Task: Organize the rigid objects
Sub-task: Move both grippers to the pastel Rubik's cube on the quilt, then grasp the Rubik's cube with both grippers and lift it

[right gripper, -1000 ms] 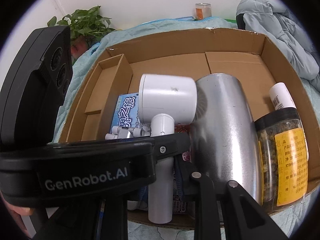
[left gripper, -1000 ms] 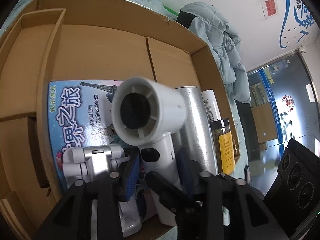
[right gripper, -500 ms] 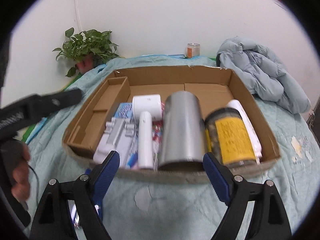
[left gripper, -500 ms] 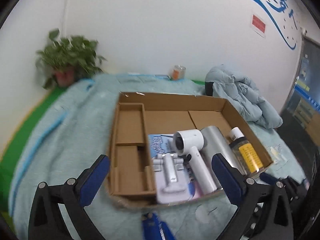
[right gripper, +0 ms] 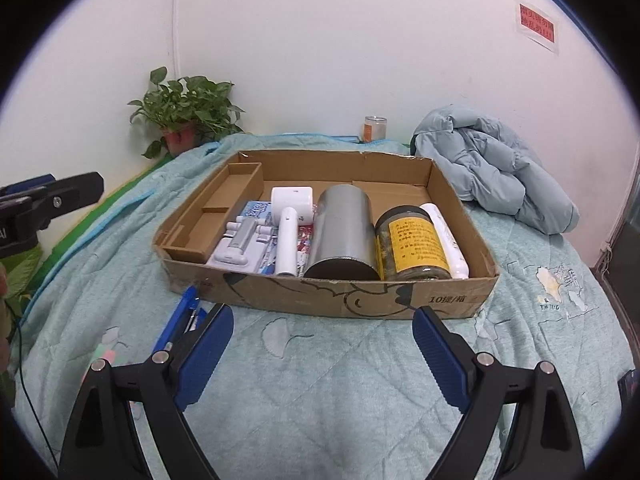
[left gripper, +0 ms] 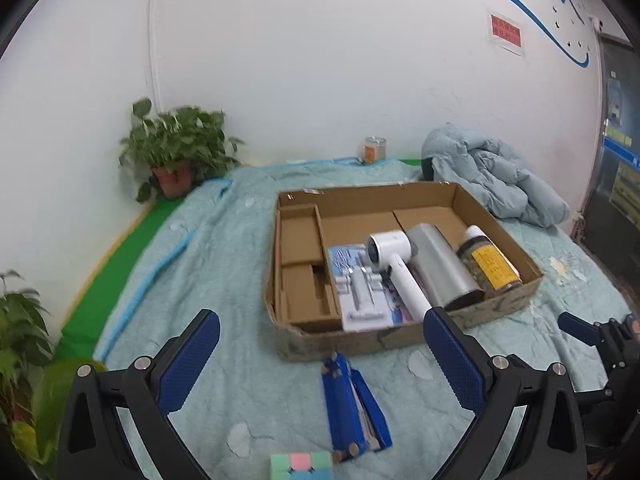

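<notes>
Inside the cardboard box (right gripper: 440,300) on the bed (right gripper: 320,380), things are sitting in a tidy row: the white folding gadget (right gripper: 240,242) on its blue booklet at the left, then the white hair dryer (right gripper: 288,236), the silver cylinder (right gripper: 342,232), the yellow-label jar (right gripper: 412,242) and a white bottle (right gripper: 448,240) against the right wall. A second ago both grippers were right down on the dryer; now they're pulled back and away from the box. The left gripper (left gripper: 320,360) is standing wide open with nothing between its jaws, and the right gripper (right gripper: 322,344) has just been opening, empty too. So the dryer is placed. Still lying outside are a blue folded thing (left gripper: 352,408), maybe a tool, hard to tell, and a pastel cube (left gripper: 301,467), probably next.
</notes>
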The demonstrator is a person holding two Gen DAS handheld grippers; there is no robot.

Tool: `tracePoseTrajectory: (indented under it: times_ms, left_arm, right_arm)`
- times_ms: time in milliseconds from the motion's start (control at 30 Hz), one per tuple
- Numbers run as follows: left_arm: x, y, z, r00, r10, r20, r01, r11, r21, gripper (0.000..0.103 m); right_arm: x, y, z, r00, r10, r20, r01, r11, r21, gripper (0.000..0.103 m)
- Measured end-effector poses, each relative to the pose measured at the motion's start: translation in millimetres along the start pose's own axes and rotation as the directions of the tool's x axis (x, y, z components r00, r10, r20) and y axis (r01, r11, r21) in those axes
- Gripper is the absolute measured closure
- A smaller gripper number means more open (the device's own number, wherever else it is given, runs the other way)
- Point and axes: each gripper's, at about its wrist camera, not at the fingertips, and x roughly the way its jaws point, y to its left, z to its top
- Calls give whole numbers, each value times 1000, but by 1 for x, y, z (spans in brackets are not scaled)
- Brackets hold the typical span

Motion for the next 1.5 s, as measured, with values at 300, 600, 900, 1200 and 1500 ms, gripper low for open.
tracePoseTrajectory:
  times_ms: [300,600,900,1200,1500]
  left_arm:
    - [38,29,-62,979,-78,-189,58,992,-108,1]
    - [63,96,-123,925,-161,-345,59,955,-290,12]
    - [92,111,-160,828,-420,-371,215,850,-481,43]
    - [92,86,-164,789,-482,-380,267,827,-494,44]
    - [95,83,-160,805,-460,-375,253,838,-484,45]
  right_arm:
    - [-2,15,-20,998,54,-32,-55,998,-43,12]
    - [16,60,-56,879,426,-216,-450,889,-79,12]
    - [48,123,-83,750,560,-351,-616,786,-62,12]
    - [77,144,-91,746,529,-404,-601,796,-67,31]
    - [88,159,-91,767,502,-399,-582,807,-102,37]
